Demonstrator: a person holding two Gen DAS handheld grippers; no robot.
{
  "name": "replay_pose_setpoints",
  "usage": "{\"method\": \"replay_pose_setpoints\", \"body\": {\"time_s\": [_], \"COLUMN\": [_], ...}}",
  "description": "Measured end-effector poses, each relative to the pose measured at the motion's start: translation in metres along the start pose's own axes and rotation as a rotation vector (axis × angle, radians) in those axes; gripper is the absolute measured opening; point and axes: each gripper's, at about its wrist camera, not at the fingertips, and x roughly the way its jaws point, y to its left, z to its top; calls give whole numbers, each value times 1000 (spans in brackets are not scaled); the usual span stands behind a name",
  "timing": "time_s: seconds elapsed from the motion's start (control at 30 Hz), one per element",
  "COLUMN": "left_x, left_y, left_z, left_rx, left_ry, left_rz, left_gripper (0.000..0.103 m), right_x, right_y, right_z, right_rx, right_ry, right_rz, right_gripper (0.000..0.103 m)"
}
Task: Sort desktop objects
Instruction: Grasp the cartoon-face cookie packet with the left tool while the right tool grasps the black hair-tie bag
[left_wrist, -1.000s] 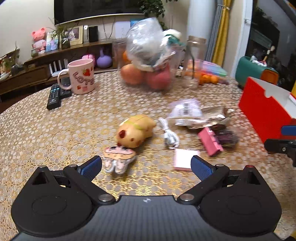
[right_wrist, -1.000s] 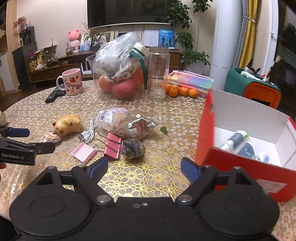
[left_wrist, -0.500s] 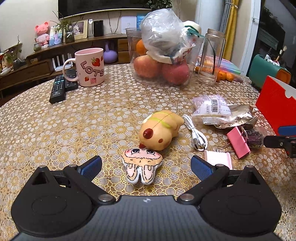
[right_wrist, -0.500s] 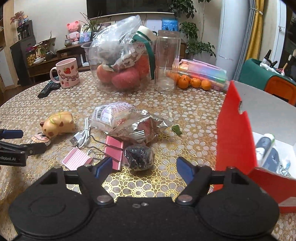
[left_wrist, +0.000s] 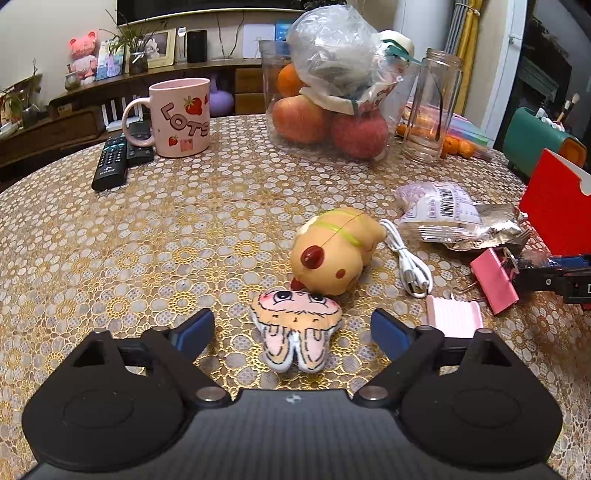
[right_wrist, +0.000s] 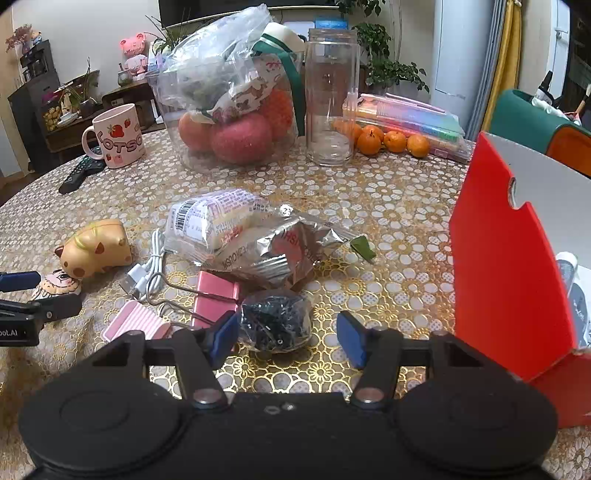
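The left claw (left_wrist: 293, 328) is hanging spread apart around one flat plush charm (left_wrist: 295, 326), lying just in front of the one yellow squishy toy (left_wrist: 332, 251) on the counter (left_wrist: 147, 236). The charm is looking soft and light; pinching its middle should work. The right claw (right_wrist: 282, 338) is gaping around one bag of dark clips (right_wrist: 275, 321), probably slippery. Behind it, two pink binder clips (right_wrist: 214, 295) are lying.

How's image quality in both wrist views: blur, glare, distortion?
Left wrist view: sharp, no motion blur; fisheye bows the gold lace-patterned tabletop; the clear plastic fruit bag shows mild glare. Right wrist view: also sharp; the crinkled silver foil wrapper glints, and the red cardboard box leans with edge distortion; corners vignette.
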Motion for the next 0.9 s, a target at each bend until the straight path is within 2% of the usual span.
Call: {"method": "replay_pose_setpoints", "body": {"time_s": [0.33, 0.57, 0.9], "left_x": [-2, -8, -33], "left_y": [1, -2, -11], "left_z": [1, -1, -7], "left_rx": [-2, 5, -5], "left_ry": [0, 3, 6], "left_rz": [-1, -2, -11], "left_gripper": [53, 52, 51], "right_x": [4, -3, -26], "right_y": [5, 2, -2], "right_z": [1, -2, -15], "right_rx": [-10, -8, -6], "right_ry": [1, -6, -7], "right_rz": [13, 4, 12], "right_gripper": [40, 34, 32]}}
